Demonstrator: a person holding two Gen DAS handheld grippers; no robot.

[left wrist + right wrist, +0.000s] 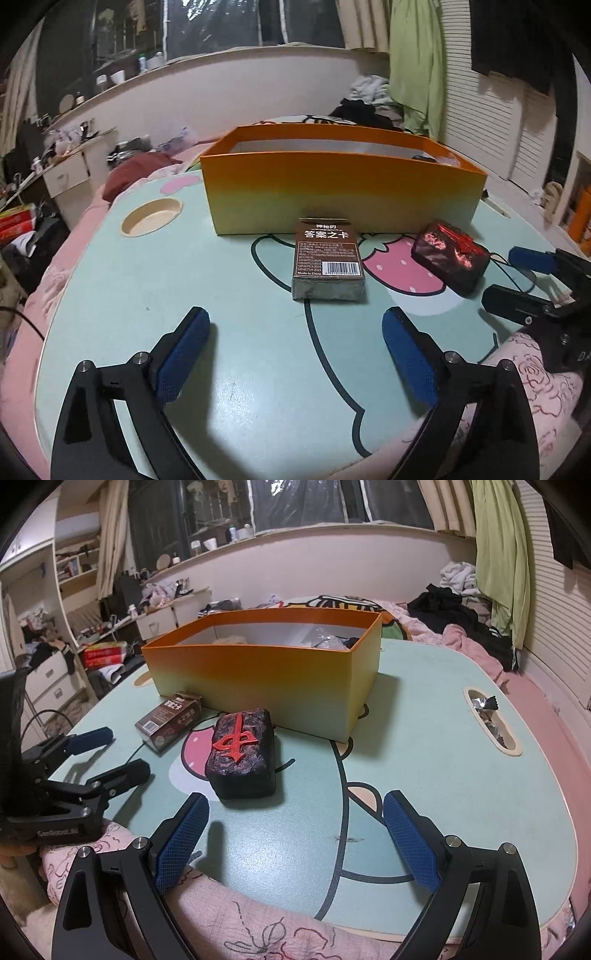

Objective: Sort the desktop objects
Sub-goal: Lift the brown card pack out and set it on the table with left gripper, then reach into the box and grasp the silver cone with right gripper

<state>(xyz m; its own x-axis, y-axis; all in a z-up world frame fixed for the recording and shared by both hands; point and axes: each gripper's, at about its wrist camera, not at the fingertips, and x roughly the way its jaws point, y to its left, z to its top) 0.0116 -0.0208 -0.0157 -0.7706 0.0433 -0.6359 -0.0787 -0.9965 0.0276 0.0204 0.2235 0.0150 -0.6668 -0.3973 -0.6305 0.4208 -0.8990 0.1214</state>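
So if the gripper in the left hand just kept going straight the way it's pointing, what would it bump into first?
Most likely the brown card box: it lies on the table straight ahead of the open left gripper, with nothing between. Behind it stands the orange box. Depth is hard to judge here.

My tools' pads (183,354) are blue on black. The box (343,192) fades orange to pale yellow; the card pack (327,258) is brown — the block (242,753) dark, red-marked (bench (147,288) mint, strawberry-printed).
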